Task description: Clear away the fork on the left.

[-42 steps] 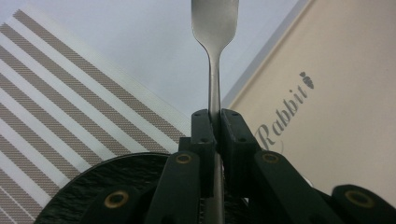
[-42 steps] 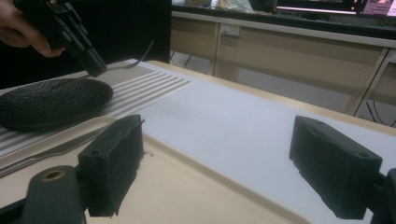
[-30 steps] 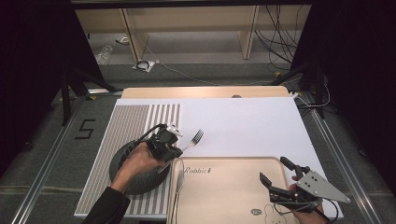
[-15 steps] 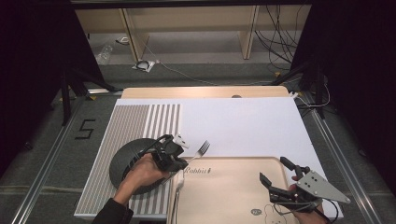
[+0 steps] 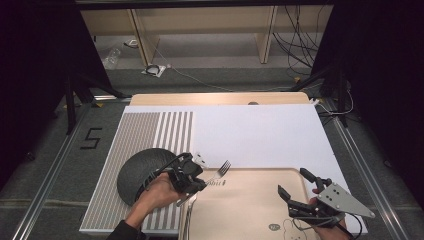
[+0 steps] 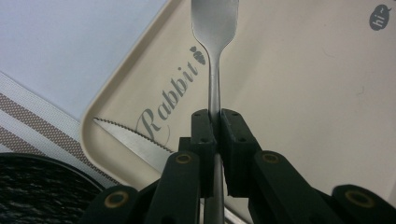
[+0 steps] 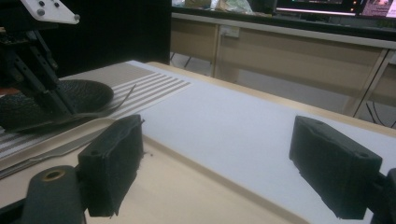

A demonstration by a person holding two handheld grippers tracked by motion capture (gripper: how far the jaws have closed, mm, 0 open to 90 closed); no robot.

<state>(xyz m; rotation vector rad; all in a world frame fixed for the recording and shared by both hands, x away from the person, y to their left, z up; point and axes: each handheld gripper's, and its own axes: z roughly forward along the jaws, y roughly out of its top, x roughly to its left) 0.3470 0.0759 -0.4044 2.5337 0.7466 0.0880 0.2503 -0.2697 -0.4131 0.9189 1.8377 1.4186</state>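
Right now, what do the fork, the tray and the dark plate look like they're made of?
Fork: metal, probably stainless steel; polished silver with bright reflections along the handle. Tray: smooth beige, likely plastic or melamine; matte sheen, rounded raised rim, printed "Rabbit" lettering. Plate: black with a rough, speckled surface; could be glazed ceramic or textured plastic, the look leaves it open.

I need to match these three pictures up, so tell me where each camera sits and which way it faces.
High view: above the person's side, looking forward and down at the tray; both hands and grippers show.
Left gripper view: on the left gripper, looking along its jaws, shut on the fork.
Right gripper view: on the right gripper, facing across the table; jaws open.
Shared: fork, tray, knife, black mat.
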